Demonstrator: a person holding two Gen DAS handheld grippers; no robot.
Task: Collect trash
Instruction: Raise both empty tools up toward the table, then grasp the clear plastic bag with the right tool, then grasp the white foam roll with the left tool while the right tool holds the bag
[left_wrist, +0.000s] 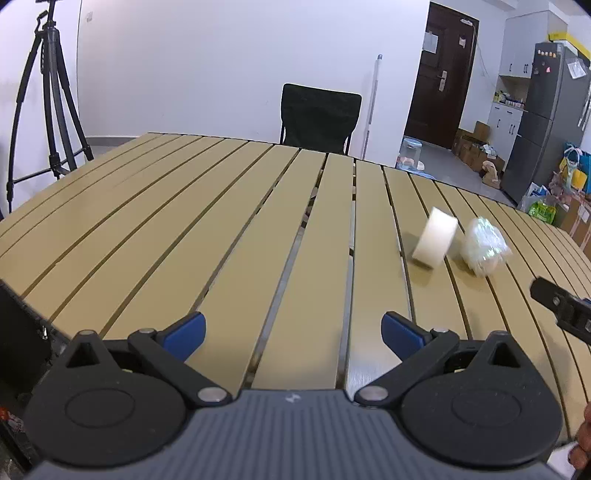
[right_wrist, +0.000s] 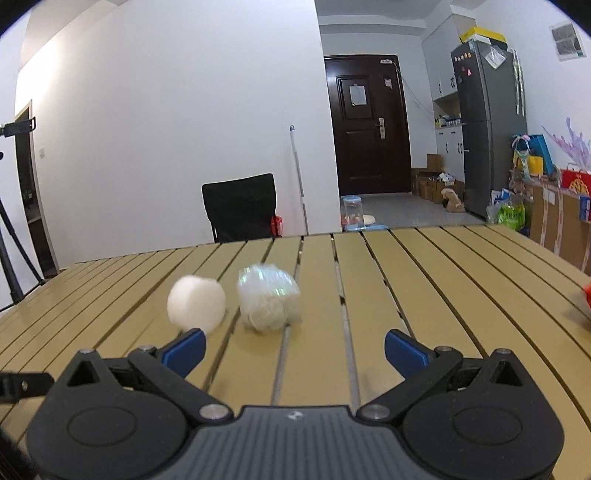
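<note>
A white round piece of trash (left_wrist: 435, 237) (right_wrist: 195, 303) and a crumpled ball of clear plastic wrap (left_wrist: 484, 246) (right_wrist: 269, 296) lie side by side on the tan slatted table (left_wrist: 221, 206) (right_wrist: 424, 280). My left gripper (left_wrist: 293, 328) is open over bare slats, with the two pieces ahead and to its right. My right gripper (right_wrist: 294, 350) is open too, just short of the pieces; the plastic ball sits ahead between its fingers and the white piece lies by the left fingertip. A black part of the right gripper's finger (left_wrist: 561, 306) shows at the right edge of the left wrist view.
A black chair (left_wrist: 319, 118) (right_wrist: 242, 206) stands behind the table's far edge. A tripod (left_wrist: 44, 99) is off to the left. A red object (right_wrist: 587, 295) peeks in at the table's right edge. Behind are a dark door (right_wrist: 367, 125), a fridge (right_wrist: 487, 125) and floor clutter.
</note>
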